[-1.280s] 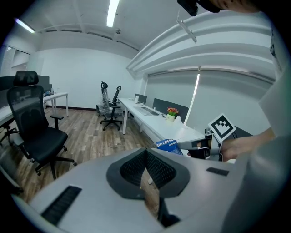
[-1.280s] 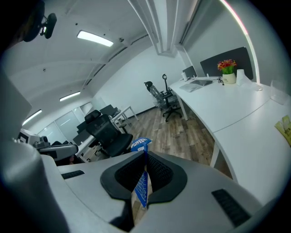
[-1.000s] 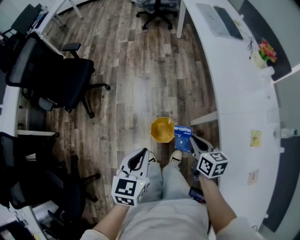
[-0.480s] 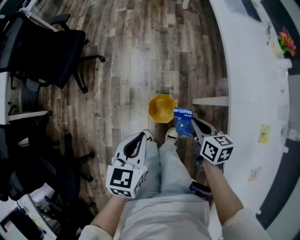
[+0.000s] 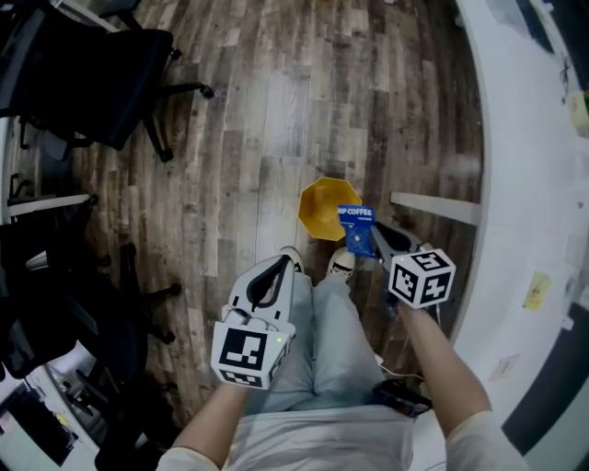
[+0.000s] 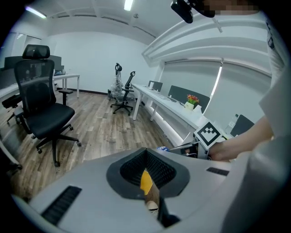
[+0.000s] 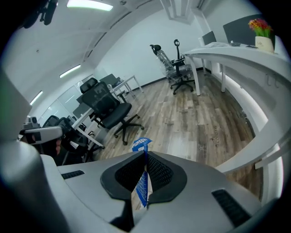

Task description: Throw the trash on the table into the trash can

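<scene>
Trash is a blue coffee packet (image 5: 357,228), pinched upright in the right claw (image 5: 375,241), whose jaws are clamped narrow on its lower part; the printed top sticks out past the tips. From the head view the packet sits over the near right rim of the yellow trash can (image 5: 324,210), which stands open on the floor (image 5: 276,120). Left claw (image 5: 279,269) is pressed together with nothing in it, only a thin slit through which yellow and a shoe show, held left of the can above the person's legs. Shoes (image 5: 342,265) are just beside the can. Floor is grey-brown wood planks. A white curved worktop (image 5: 534,184) runs along the right side. Black office chairs (image 5: 92,74) stand well apart at the left. White walls, strip ceiling lights (image 7: 89,5), and a flower pot (image 7: 263,34) on the far worktop.
</scene>
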Demonstrator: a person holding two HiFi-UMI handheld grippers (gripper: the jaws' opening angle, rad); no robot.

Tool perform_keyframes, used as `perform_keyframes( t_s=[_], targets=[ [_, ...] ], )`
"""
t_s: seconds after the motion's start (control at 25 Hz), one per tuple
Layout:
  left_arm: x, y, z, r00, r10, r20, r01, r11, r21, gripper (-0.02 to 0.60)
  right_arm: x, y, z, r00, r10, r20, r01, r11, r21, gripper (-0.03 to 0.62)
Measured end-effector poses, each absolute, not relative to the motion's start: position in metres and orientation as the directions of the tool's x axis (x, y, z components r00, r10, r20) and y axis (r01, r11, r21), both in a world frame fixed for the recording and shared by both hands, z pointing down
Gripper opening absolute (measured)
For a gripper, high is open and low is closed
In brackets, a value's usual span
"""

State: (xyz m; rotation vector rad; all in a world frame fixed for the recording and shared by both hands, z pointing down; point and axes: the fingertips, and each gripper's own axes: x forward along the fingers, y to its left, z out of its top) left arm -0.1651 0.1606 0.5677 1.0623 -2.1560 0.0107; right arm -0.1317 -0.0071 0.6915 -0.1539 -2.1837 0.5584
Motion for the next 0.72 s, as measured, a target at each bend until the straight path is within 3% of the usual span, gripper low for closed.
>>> perform_keyframes(
  t_s=[0.32,0.72],
  targets=[
    [-0.172,0.159,0.627,-0.399,-0.68,0.615,-0.682,0.669,0.296,0.0,-0.143,-0.003,0.761,-0.579,0.325,0.748,-0.066,0.896,-0.44,0.041],
    [-0.179,0.149,0.717,-0.405,-0.682,0.609,-0.674,0.673,0.305,0.0,-0.149,-0.016,0.852,-0.633,0.24,0.736,-0.235,0.846,-0.479,0.041]
  ],
)
